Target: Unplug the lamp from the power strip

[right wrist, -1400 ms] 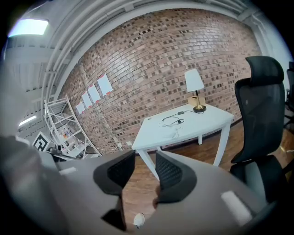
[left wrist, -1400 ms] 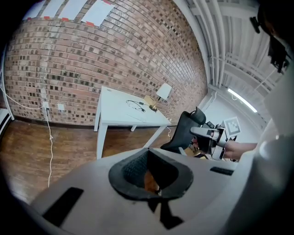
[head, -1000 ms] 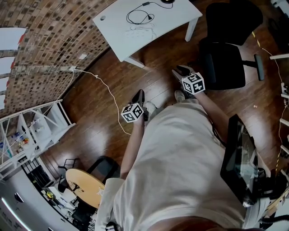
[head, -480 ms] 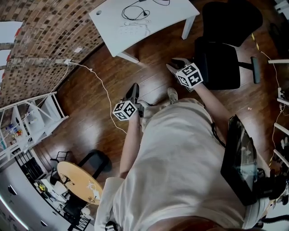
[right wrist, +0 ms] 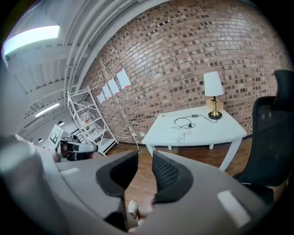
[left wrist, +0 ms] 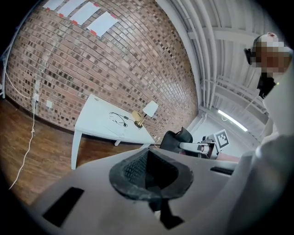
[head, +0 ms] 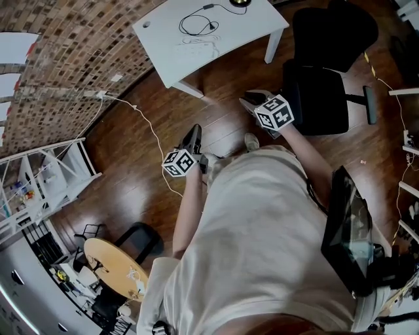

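Well ahead, the lamp (right wrist: 212, 94) stands at the white desk's (right wrist: 220, 133) one-o'clock corner, with its black cord (right wrist: 189, 125) coiled toward nine o'clock. The right gripper (head: 252, 98) has narrow, empty jaws that have just been closing. The left gripper (head: 196, 129) has its jaws together on nothing.

Far ahead of the left hand-held gripper (head: 196, 133), the lamp (head: 241, 2) is cut off by the head view's top edge, only its base showing. The power strip (head: 200, 42) near its cord (head: 200, 25) is too faint to tell sockets or plug.
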Available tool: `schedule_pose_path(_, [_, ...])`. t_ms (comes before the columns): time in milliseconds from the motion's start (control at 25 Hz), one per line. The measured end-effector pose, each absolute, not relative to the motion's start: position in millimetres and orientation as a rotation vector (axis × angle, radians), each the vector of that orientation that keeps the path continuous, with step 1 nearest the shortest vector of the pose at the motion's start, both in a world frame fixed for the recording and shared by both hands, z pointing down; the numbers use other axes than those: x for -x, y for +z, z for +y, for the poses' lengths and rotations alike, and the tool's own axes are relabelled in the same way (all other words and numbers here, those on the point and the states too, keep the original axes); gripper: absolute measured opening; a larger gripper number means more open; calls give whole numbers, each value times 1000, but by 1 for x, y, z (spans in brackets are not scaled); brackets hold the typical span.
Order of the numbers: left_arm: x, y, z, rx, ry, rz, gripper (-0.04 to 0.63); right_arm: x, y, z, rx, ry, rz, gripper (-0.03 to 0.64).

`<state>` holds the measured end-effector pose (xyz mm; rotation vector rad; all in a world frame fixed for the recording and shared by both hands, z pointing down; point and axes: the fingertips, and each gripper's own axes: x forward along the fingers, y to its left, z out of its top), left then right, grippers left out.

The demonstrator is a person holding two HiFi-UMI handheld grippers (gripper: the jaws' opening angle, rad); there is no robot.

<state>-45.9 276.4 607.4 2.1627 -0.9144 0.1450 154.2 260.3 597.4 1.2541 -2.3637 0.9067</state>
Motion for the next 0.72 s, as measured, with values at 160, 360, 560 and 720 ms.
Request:
schedule_pose_path(160, [49,606,274,-2157,117,-912,2,-155,600,258,-1247,860,-2333,97])
schedule_pose_path(360, [49,608,278,-2140,105,-897,2,-156,602,256,-1235,843,-2305,97])
schedule_pose_path(560, [47,615,284,-2133,105,-889,2,-156,609,260,-1225,850,-2290,93])
schedule_pose_path(720, [45,617,287,-2127,114,-883,2,-153,613,261,-1212,859,-2283,92])
